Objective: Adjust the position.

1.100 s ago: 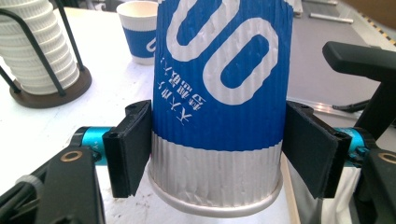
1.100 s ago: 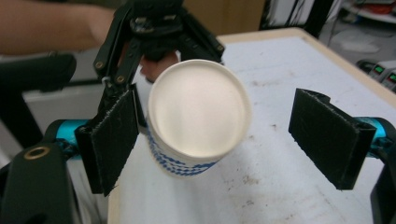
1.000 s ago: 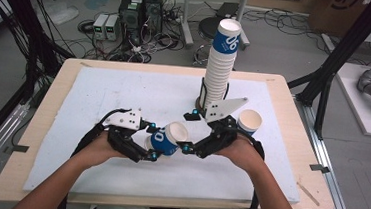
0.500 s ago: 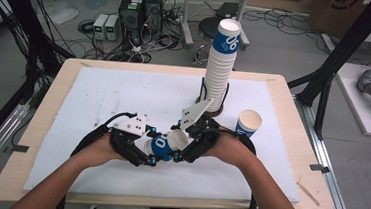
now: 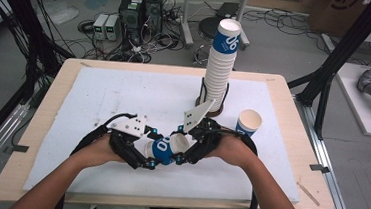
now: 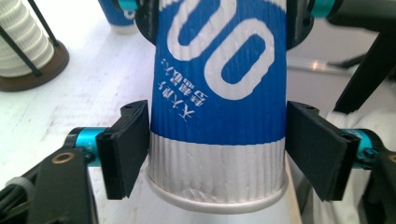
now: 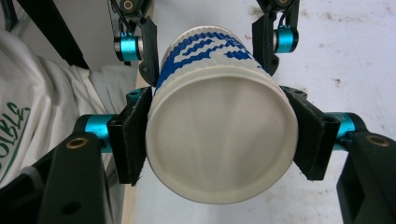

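A blue and white paper cup lies on its side in the air between my two grippers, low over the white mat. My right gripper is shut on its rim end, and in the right gripper view both pads press the cup beside its open mouth; these jaws have just been closing. My left gripper has just been opening. Its pads stand close beside the cup's base end without squeezing it.
A tall stack of the same cups stands in a wire holder at the mat's far middle. One cup stands upright to the right of the stack's foot. The wooden table's edge borders the mat.
My right gripper moved left, away from the upright cup, to the held cup's mouth and closed on it. My left gripper's jaws opened off the cup's base.
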{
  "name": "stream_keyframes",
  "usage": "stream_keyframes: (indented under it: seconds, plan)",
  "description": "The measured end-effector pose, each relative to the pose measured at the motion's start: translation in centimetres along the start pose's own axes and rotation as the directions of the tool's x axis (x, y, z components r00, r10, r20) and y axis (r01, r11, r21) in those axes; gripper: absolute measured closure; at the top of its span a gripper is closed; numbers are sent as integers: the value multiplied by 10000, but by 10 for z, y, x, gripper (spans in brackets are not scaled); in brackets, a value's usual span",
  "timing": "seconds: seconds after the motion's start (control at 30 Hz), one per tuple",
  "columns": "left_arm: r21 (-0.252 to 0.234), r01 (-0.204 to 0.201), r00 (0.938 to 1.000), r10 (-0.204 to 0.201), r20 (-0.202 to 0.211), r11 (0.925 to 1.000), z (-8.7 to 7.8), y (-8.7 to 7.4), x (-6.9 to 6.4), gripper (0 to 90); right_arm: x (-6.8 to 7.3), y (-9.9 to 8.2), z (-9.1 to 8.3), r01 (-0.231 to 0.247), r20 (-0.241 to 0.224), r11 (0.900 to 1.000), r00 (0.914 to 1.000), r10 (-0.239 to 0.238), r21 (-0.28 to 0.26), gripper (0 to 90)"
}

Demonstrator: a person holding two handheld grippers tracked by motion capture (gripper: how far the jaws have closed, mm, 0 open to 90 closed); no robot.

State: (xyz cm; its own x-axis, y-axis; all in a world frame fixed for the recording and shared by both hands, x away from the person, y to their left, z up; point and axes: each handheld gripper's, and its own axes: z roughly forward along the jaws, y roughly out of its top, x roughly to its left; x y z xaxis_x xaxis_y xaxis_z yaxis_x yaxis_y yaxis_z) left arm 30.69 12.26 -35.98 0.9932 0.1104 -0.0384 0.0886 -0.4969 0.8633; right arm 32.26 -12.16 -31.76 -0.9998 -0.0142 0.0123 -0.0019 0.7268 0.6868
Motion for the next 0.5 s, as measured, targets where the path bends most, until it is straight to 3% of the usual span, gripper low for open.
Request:
stream_keyframes:
  seconds: [0.2, 0.37, 0.5]
  plan:
    - [-779, 240, 9996, -249, -116, 9967, -4, -5, 0, 167, 0, -13, -4, -361, -26, 9963, 9993, 360, -783, 314]
    - [-1722, 433, 9986, -478, -219, 9841, -12, -10, 2, 167, 1, -24, -9, -526, 24, 9899, 9986, 534, -1320, 313]
    - [-2149, 611, 9971, -695, -319, 9747, -17, -15, 3, 167, 1, -32, -13, -698, 141, 9798, 9972, 738, -1875, 313]
